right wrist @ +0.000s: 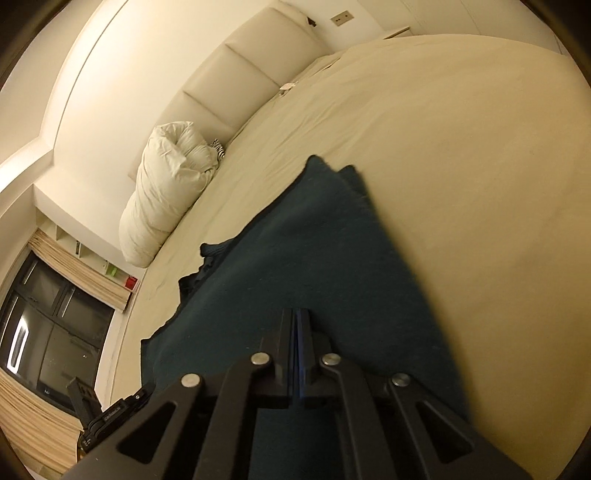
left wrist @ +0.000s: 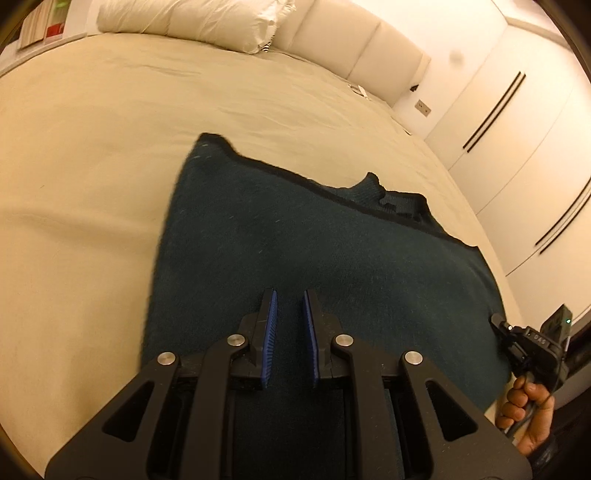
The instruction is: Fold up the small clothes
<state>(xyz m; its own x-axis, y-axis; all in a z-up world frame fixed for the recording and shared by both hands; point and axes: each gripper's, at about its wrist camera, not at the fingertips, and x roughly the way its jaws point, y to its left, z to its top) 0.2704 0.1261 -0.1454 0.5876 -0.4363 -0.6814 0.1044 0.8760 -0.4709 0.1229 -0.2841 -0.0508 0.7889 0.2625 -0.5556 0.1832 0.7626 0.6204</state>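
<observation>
A dark teal knitted garment [left wrist: 314, 243] lies spread on the beige bed; it also shows in the right wrist view [right wrist: 317, 251]. My left gripper [left wrist: 290, 297] hovers over its near part with blue pads apart and nothing between them. My right gripper [right wrist: 296, 314] is over the garment's near edge with its pads pressed together; whether cloth is pinched between them is hidden. The right gripper [left wrist: 517, 343] also shows at the garment's right edge in the left wrist view, held by a hand.
The beige bed sheet [left wrist: 92, 166] spreads wide around the garment. A white pillow [left wrist: 192, 22] and a padded headboard [left wrist: 351, 40] are at the far end. White wardrobe doors [left wrist: 517, 147] stand to the right. A window [right wrist: 48, 332] is at the left.
</observation>
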